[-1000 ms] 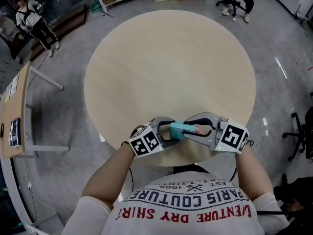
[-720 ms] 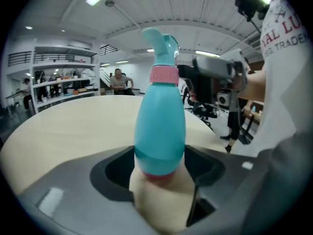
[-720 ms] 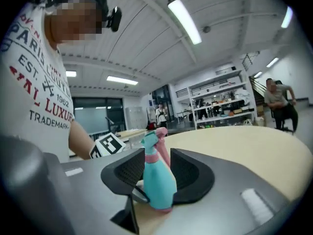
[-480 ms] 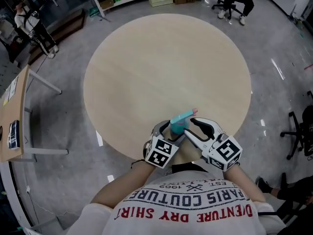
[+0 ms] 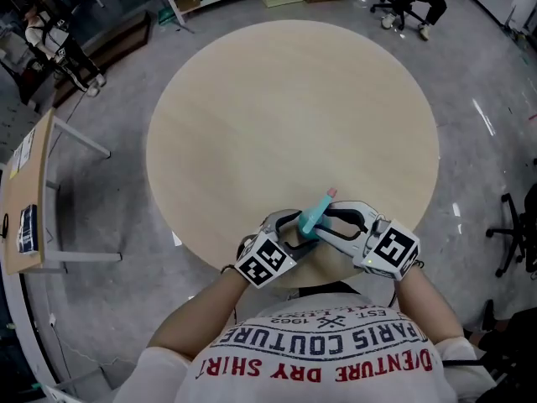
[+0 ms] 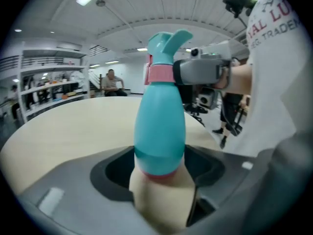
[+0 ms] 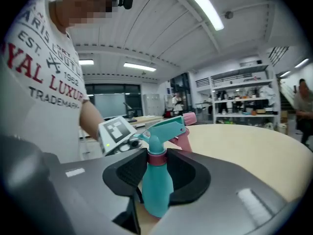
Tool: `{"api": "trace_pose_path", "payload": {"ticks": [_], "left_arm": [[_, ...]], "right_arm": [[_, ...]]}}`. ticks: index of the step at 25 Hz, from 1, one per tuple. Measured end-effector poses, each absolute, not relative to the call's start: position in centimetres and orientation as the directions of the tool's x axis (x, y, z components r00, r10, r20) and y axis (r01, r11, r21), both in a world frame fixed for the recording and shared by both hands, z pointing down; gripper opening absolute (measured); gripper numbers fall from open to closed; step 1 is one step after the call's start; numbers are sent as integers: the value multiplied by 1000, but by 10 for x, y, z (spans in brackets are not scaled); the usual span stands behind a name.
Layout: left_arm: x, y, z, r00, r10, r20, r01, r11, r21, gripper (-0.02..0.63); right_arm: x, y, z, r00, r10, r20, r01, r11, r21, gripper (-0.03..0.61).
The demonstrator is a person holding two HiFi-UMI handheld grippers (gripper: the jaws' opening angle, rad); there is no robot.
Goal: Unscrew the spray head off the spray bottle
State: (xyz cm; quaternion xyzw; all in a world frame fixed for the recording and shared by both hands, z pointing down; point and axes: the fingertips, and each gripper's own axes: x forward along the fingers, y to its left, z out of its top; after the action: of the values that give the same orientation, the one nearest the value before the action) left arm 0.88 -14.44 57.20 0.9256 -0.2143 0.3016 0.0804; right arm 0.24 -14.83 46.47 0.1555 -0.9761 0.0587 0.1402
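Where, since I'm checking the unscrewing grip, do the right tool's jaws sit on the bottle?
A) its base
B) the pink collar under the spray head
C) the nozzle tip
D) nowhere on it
B: the right tool, jaws closing, has the pink collar between them; the left tool holds the spray bottle by its base.

Over the desk's point(image 5: 285, 116) near edge, the spray bottle point(image 5: 311, 220) is leaning between the tools: the left tool point(image 5: 290, 228) is gripping its base from the left, while the right tool's point(image 5: 334, 222) jaws are closing on the spray head's point(image 5: 323, 201) collar.
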Motion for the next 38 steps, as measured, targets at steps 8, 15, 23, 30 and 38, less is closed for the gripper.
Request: {"api": "trace_pose_path", "payload": {"ticks": [8, 15, 23, 30, 38], "left_arm": [[-5, -126, 572, 743, -1, 669, -35, -999, 37, 316], [-3, -137, 572, 759, -219, 613, -314, -948, 50, 316], [14, -153, 573, 577, -498, 648, -645, -764, -13, 316], [16, -148, 574, 601, -473, 645, -607, -795, -18, 316], [0, -127, 573, 746, -76, 662, -92, -996, -12, 315]], "right_arm": [[-13, -131, 464, -944, 134, 301, 72, 976, -207, 129], [0, -134, 466, -953, -132, 272, -186, 966, -179, 189], [0, -160, 464, -809, -504, 302, -535, 845, -24, 162], [1, -157, 467, -813, -490, 314, -513, 858, 10, 137], [-19, -127, 466, -928, -23, 372, -34, 999, -22, 135]]}}
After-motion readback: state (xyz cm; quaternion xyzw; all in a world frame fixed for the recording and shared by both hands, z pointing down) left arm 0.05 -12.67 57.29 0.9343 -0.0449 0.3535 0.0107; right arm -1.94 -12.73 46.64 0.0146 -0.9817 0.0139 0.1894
